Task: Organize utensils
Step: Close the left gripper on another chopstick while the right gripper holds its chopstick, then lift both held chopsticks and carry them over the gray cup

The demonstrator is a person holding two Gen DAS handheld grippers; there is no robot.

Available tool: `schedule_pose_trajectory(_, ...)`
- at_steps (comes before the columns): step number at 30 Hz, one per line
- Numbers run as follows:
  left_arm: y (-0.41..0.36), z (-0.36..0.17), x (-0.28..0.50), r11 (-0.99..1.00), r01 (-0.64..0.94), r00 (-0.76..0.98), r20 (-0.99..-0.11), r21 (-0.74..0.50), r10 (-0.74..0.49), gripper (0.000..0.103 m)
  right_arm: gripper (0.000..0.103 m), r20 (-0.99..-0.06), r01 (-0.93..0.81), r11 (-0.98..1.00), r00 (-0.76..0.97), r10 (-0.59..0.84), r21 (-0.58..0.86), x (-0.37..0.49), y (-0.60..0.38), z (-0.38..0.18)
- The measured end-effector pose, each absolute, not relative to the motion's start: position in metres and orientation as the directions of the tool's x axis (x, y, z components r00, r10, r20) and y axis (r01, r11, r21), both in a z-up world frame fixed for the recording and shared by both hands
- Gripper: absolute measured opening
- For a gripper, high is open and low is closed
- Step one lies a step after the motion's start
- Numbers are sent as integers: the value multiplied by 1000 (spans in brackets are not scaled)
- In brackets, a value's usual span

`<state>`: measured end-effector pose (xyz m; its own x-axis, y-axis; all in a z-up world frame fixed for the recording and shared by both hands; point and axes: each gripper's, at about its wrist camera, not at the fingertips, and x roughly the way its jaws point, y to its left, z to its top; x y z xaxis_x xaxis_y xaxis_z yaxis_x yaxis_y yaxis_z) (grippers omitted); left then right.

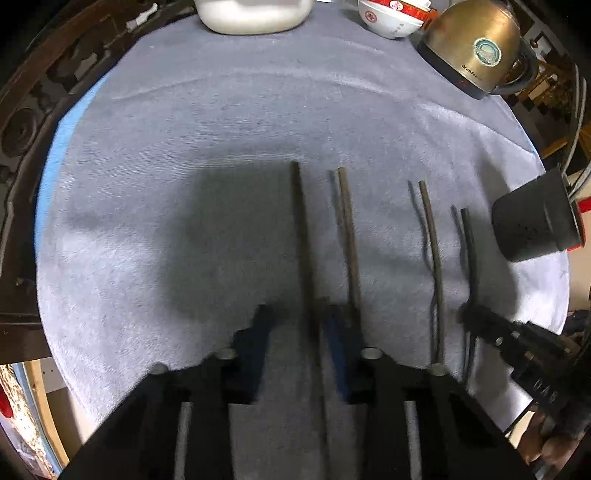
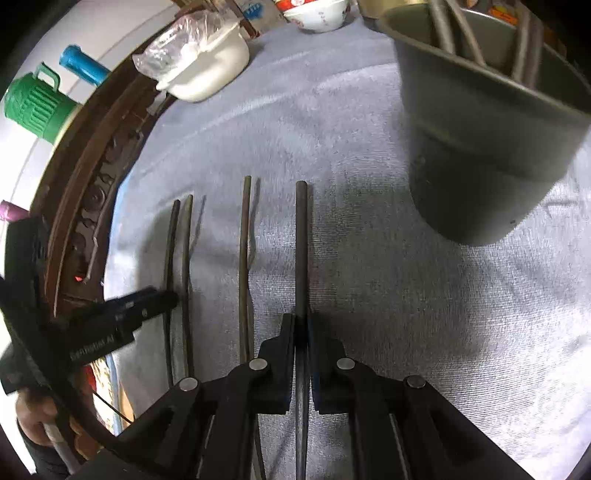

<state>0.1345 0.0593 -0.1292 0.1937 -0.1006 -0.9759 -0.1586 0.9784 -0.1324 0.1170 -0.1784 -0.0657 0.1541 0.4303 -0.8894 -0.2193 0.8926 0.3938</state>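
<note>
Chopsticks (image 1: 347, 236), 4 on grey cloth (image 1: 221, 129), right gripper (image 2: 301, 332) jaws clenched on 1, left gripper (image 1: 295, 314) jaws astride another.

The left gripper (image 1: 295, 314) is motion-blurred, so whether its pads touch the chopstick (image 1: 301, 229) between them is unclear. The grey cup (image 2: 480, 147) is cut off at the right wrist view's top edge, hiding its contents' upper ends.

surface: grey cloth (image 1: 221, 129) | on it: 4 chopsticks (image 1: 347, 229), grey holder (image 2: 480, 147), bowl (image 1: 388, 18), kettle (image 1: 476, 48)
</note>
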Motion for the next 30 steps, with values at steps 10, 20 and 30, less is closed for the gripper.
schedule_pose_trajectory(10,54,-152,164,993,35,80,-990,-110,-112,7,9,-961,-334,913,64,269,233,124,-146,-60)
schedule_pose_trajectory(20,58,-166,199,990,86,25,-993,-111,-113,6,9,-981,-357,916,-13,194,186,147,-117,-61)
schedule_pose_trajectory(30,109,-131,187,963,-47,284,-928,-267,-243,5,7,-927,-278,917,160,338,286,115,-150,-34)
